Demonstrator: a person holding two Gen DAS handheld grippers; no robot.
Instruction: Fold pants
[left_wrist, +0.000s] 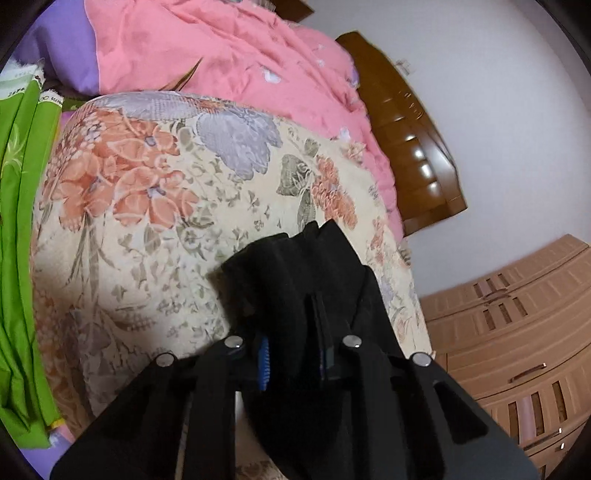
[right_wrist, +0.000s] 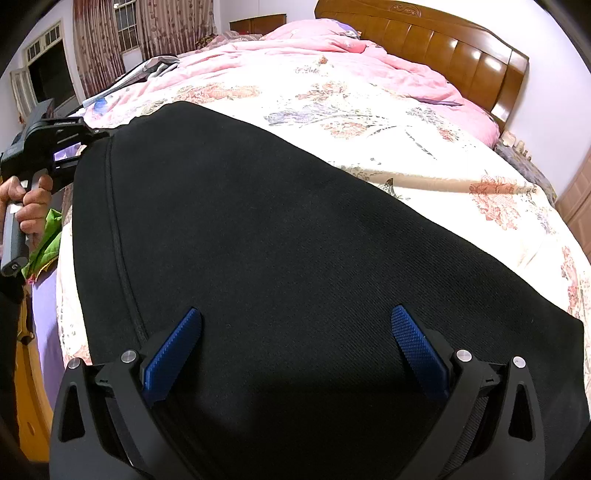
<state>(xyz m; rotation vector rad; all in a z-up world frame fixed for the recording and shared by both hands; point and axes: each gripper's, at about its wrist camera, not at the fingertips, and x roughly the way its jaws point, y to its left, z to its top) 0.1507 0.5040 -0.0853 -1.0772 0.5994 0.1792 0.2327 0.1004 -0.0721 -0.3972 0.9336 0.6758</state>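
- My left gripper (left_wrist: 291, 350) has its fingers pinched on a bunched black edge of the pants (right_wrist: 295, 240), at their far left corner as the right wrist view shows it.
- The pants lie flat on the floral bed cover (right_wrist: 424, 155), long axis running left to right between my hands.
- My right gripper (right_wrist: 295, 354) hovers over the near edge, fingers (right_wrist: 417, 350) spread wide, gripping nothing.
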